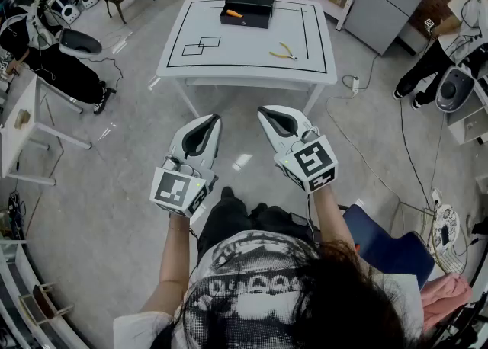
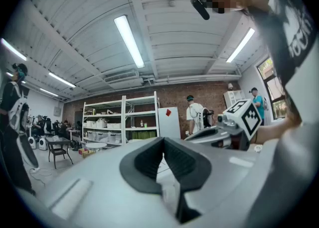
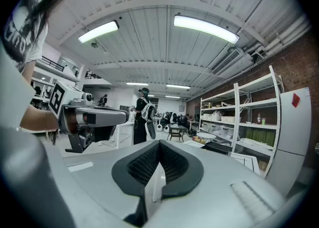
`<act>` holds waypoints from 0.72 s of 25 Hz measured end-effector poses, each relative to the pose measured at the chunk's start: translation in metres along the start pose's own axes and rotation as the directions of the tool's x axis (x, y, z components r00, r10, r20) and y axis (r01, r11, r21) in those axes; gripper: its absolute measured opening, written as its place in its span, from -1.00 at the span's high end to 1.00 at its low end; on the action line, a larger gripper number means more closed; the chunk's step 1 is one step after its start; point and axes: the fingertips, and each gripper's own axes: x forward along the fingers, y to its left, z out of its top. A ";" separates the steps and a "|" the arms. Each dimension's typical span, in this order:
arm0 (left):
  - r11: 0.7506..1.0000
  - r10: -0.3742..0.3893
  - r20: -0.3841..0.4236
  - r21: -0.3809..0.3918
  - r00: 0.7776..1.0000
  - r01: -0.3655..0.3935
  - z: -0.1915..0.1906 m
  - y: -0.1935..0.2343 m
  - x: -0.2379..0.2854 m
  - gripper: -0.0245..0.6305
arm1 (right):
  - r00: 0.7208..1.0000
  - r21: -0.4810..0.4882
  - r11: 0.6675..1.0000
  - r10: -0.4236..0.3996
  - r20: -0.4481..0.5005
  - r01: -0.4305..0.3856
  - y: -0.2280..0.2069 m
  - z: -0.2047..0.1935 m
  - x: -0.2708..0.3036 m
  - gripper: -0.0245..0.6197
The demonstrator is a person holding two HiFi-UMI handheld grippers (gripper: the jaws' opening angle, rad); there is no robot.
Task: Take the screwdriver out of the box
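The screwdriver [image 1: 233, 13], with its orange handle, lies inside the open black box [image 1: 245, 22] at the far edge of the white tabletop [image 1: 244, 54], so the task looks not yet begun. Yellow-handled pliers [image 1: 285, 52] lie apart from the box on the same tabletop, nearer the person, and play no part in the task. The table stands well away across the grey floor [image 1: 130, 149], out of reach. The left gripper [image 1: 213, 120] and right gripper [image 1: 263, 111] hang side by side in front of the person's body. Both are held roughly level and aimed toward the table, which reads as a ready posture before walking up to it. Each gripper's fingers are pressed together at the tips with nothing between them, sensible while there is nothing yet to take. Only the head view shows the screwdriver, the box and the gap to be crossed. The left gripper view looks past its closed tips [image 2: 163, 142] to shelves [image 2: 119, 120] against a brick wall and catches the right gripper's marker cube [image 2: 245, 116] alongside. The right gripper view confirms its own closed tips [image 3: 159, 145], but the screwdriver cannot be made out there
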 end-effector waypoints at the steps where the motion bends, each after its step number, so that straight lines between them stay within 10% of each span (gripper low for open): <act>1: 1.000 0.004 -0.024 0.001 1.000 -0.004 -0.002 -0.001 0.001 0.93 | 1.000 0.004 1.000 -0.001 -0.001 0.001 -0.002 -0.001 0.000 0.94; 18: 1.000 0.014 -0.061 -0.003 0.998 -0.014 -0.019 -0.021 0.007 0.93 | 1.000 0.060 0.998 0.011 -0.017 -0.010 -0.016 -0.024 -0.016 0.94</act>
